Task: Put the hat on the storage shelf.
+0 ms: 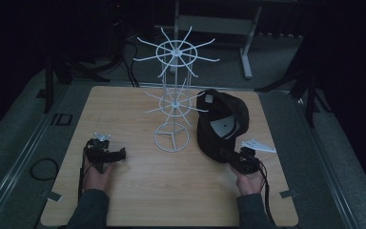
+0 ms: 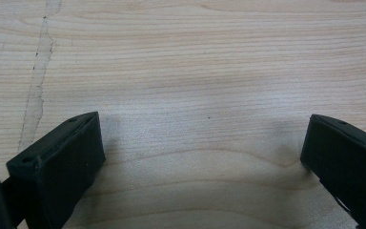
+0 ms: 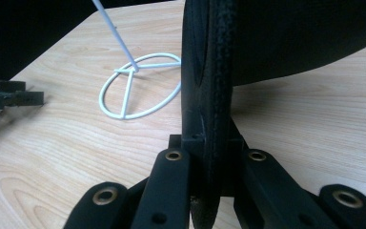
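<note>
R claw clamped on cap brim; rack just left of cap. L claw wide open, empty, farther off.

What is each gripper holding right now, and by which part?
The right gripper is shut on the black cap, clamping the edge of its brim. The left gripper holds nothing; its jaws are open over the bare table.
</note>
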`<state>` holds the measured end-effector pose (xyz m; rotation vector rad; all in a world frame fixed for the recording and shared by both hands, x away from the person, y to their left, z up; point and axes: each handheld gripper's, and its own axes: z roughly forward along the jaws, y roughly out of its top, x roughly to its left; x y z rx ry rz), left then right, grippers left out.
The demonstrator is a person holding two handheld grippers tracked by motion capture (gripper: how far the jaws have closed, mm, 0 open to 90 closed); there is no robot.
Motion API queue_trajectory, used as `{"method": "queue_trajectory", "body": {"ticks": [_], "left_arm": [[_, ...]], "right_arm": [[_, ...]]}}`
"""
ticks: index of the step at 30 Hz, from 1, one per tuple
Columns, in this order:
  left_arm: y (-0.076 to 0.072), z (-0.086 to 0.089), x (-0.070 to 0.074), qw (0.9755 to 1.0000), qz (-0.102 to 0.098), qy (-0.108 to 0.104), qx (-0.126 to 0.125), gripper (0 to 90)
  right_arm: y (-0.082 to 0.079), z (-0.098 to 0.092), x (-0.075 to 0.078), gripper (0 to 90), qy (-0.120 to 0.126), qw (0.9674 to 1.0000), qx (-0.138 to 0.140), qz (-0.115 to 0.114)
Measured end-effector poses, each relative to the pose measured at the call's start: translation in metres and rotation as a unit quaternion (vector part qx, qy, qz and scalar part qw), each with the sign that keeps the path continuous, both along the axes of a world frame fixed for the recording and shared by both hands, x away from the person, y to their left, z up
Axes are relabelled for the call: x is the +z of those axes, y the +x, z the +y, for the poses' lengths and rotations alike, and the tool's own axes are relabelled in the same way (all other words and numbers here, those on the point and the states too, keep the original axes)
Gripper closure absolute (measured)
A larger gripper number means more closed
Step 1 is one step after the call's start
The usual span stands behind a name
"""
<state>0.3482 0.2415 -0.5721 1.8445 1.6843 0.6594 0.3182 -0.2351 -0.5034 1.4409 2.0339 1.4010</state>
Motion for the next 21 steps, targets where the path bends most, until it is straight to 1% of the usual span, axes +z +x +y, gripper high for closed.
{"method": "queue_trajectory", "body": {"ticks": [9,15,21], "left_arm": [[0.0,0.0,0.0,1.0,0.001,0.0,0.0,0.8],[0.0,0.0,0.0,1.0,0.0,0.0,0.0,0.9],[0.0,0.0,0.0,1.0,0.001,0.0,0.0,0.8]], "right_arm": [[0.0,-0.003,0.003,86.4,-0.005,1.0,-0.006,-0.004],[0.0,-0.003,0.006,86.5,-0.012,0.9998,-0.009,-0.012],[0.0,-0.003,0.011,86.5,-0.015,0.9997,-0.01,-0.018]]}}
